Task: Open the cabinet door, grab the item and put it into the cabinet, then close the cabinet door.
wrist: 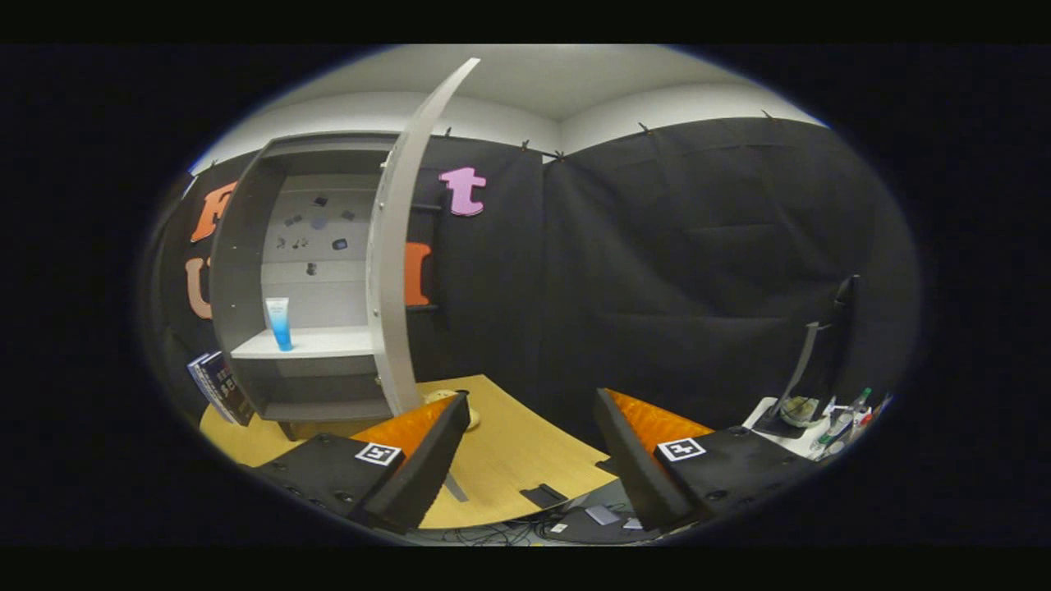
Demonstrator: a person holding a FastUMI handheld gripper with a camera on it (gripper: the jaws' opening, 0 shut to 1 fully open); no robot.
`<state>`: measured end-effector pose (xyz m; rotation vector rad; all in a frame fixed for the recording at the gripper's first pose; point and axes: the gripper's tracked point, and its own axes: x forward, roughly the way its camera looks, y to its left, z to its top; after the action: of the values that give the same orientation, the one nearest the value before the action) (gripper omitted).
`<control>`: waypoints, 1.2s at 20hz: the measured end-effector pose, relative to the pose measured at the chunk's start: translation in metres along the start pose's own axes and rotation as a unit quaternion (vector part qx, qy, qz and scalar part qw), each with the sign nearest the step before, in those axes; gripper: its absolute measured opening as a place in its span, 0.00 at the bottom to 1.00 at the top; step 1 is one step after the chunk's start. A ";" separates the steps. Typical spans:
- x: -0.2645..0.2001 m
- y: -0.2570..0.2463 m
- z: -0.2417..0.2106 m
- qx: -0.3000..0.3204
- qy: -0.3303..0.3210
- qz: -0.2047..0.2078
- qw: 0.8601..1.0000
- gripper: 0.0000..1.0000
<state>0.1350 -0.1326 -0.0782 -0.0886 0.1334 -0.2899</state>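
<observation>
A: What is the gripper point(530, 460) doing?

B: Its fingers point(427, 460) stand wide apart with nothing between them, held above the wooden surface point(501, 460). Past the surface's near edge, a small dark device point(602, 515) and cables lie on the floor.

A: And just ahead of the fingers?

B: At about 11 o'clock from the left finger a pale rounded thing point(443, 398) sits on the surface; I cannot tell what it is. Beside it the cabinet door point(394, 271) stands open, seen edge-on.

A: Where is the item?

B: The blue and white tube point(279, 322) stands upright on the cabinet's middle shelf point(328, 343), inside the grey cabinet point(246, 271), at 10 o'clock from the gripper. Books point(220, 387) lean against the cabinet's left side.

A: To the right?

B: At 2 o'clock, well apart, bottles point(846, 423) crowd a small white stand, before the black cloth wall point(698, 263).
</observation>
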 end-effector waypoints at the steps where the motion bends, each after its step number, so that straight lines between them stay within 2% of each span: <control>1: 0.009 0.002 -0.010 0.001 0.012 0.008 1.000 0.98; 4: 0.028 0.020 -0.031 -0.002 0.034 0.041 0.999 0.98; 7: 0.030 0.024 -0.036 -0.030 0.031 0.049 0.998 0.96; 12: 0.019 0.049 -0.044 0.008 0.043 0.087 0.995 0.91; 16: 0.003 0.091 -0.050 0.031 0.049 0.137 0.989 0.92; 24: -0.022 0.183 -0.054 0.024 0.060 0.230 0.971 0.93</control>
<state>0.1574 0.0452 -0.1483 0.0099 0.2613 0.1661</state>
